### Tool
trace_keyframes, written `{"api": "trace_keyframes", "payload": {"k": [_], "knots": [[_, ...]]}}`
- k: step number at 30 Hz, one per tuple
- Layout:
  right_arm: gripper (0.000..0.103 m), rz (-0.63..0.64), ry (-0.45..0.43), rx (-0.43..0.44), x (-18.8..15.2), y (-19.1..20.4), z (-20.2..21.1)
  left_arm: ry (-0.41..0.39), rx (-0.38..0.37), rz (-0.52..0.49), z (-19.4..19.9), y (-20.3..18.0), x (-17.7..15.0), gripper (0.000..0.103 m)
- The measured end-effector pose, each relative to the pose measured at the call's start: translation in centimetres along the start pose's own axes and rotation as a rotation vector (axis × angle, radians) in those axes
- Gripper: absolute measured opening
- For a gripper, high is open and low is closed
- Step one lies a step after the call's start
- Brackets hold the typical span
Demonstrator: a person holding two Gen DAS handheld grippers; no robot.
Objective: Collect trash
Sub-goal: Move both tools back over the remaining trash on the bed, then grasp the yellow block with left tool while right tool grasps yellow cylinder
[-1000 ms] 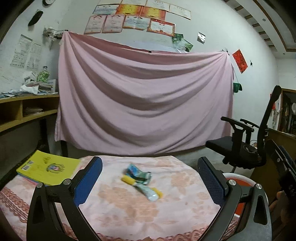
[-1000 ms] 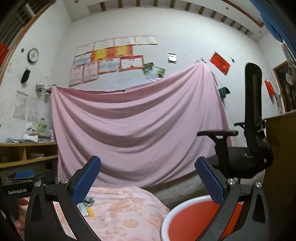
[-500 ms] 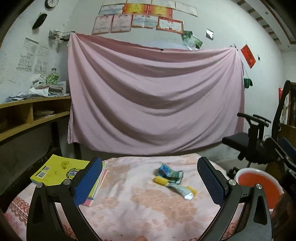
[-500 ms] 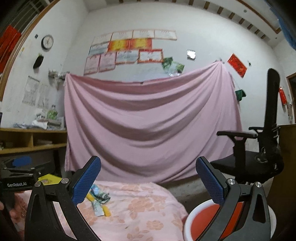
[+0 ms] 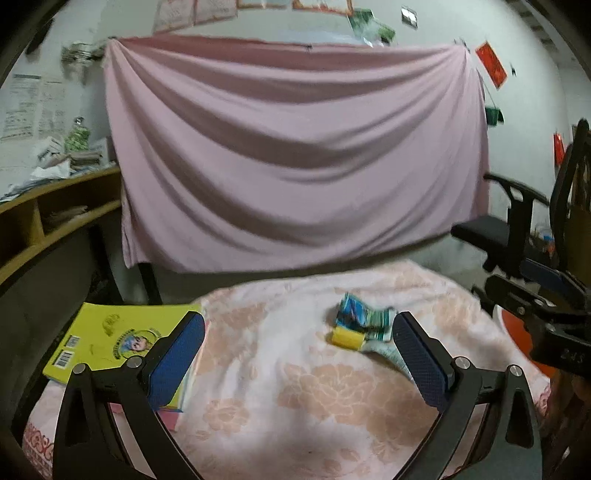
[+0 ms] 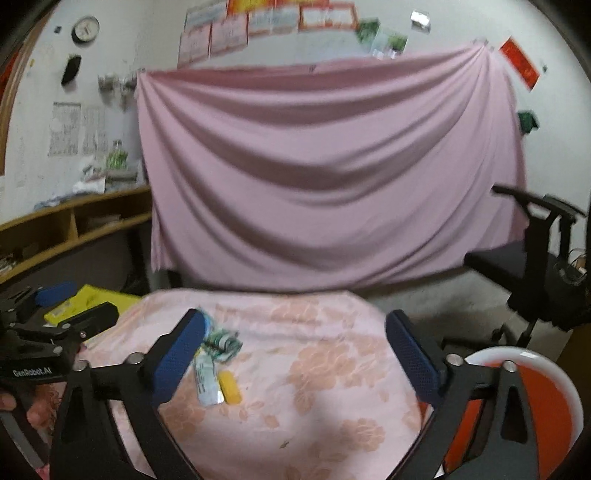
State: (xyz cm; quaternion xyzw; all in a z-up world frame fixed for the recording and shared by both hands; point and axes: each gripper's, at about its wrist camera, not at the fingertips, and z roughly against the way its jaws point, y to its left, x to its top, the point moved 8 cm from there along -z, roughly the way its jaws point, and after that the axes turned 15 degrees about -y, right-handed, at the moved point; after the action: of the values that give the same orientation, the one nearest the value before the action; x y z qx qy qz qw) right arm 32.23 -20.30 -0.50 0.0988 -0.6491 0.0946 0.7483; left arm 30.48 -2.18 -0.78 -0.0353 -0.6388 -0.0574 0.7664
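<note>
Centrally on a round table draped in a pink floral cloth lies a small heap of trash: crumpled wrappers, a flat silvery packet and a short yellow piece touching it. From the right wrist view the heap sits just beside the left finger of the right gripper, whose blue-padded jaws stand wide apart and have just been closing a little, with only bare cloth between them. From the left wrist view the heap lies near the right finger of the left gripper, its jaws likewise spread wide and holding nothing. A yellow book rests at the table's left edge atop a pink one, partly behind the left gripper's finger. To the right of the table, low and near, stands a red bin with a white rim. Farther right is a black office chair. Behind the table a pink sheet hangs across the far wall, with papers and a clock above it, and wooden shelves at far left. Both views are somewhat blurred.
</note>
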Motion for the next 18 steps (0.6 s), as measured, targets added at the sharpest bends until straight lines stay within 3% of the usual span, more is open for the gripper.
{"api": "trace_keyframes", "payload": {"k": [5,10,13,18], "knots": [[0.087,-0.023,0.143,0.041,-2.1,0.2,-1.8,0.092,-0.029,0.023,-2.2,-0.1,-1.5,0.09],[0.068,-0.053,0.248,0.094,-3.9,0.6,-2.4,0.193,-0.085,0.03,-4.4,-1.0,-3.0,0.065],[0.057,-0.076,0.301,0.125,-4.7,0.9,-2.5,0.25,-0.119,0.025,-5.3,-1.8,-4.0,0.056],[0.051,-0.094,0.348,0.179,-5.5,1.6,-2.1,0.291,-0.159,0.009,-6.1,-3.1,-4.4,0.05]]}}
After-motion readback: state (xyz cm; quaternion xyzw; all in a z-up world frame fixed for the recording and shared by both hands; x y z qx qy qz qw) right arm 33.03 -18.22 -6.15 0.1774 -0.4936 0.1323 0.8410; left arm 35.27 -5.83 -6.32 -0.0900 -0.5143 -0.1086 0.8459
